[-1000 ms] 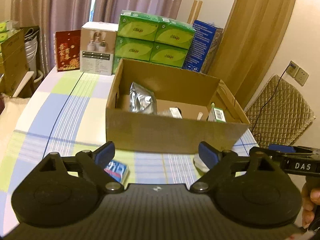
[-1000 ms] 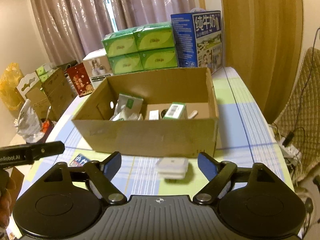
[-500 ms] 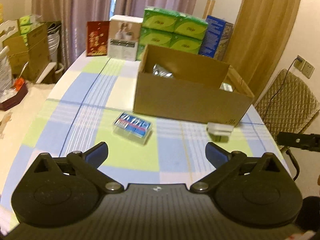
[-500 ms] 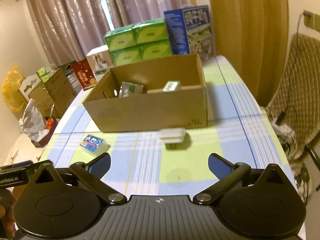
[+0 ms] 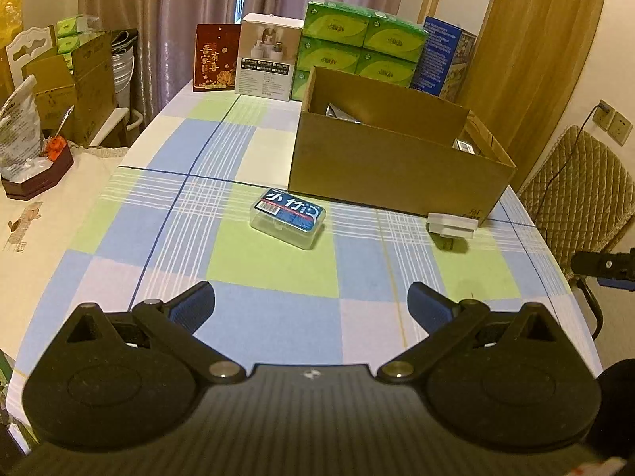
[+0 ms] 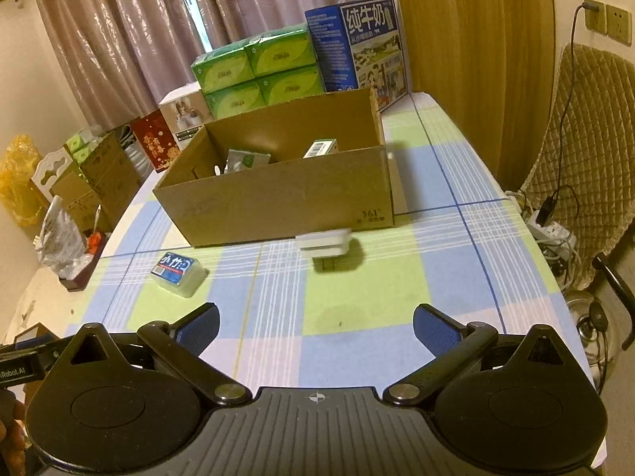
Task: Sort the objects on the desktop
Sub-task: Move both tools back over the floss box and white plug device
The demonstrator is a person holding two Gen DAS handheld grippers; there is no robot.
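An open cardboard box (image 5: 397, 166) stands on the checked tablecloth and holds several small packets; it also shows in the right wrist view (image 6: 278, 198). A clear plastic case with a blue label (image 5: 287, 218) lies in front of its left part, also in the right wrist view (image 6: 177, 269). A small white flat box (image 5: 452, 226) lies by the carton's front right corner, also in the right wrist view (image 6: 323, 242). My left gripper (image 5: 311, 309) is open and empty, well short of the case. My right gripper (image 6: 315, 327) is open and empty, short of the white box.
Green tissue packs (image 5: 357, 47), a blue milk carton (image 6: 357, 43), a white product box (image 5: 266, 59) and a red packet (image 5: 214, 61) line the table's far end. A quilted chair (image 6: 587, 139) stands at the right. Boxes and bags (image 5: 59, 79) crowd the left.
Both grippers have pulled back and up from the carton toward the table's near edge. The blue-labelled case and white box now lie fully in view, farther ahead. Both stay open.
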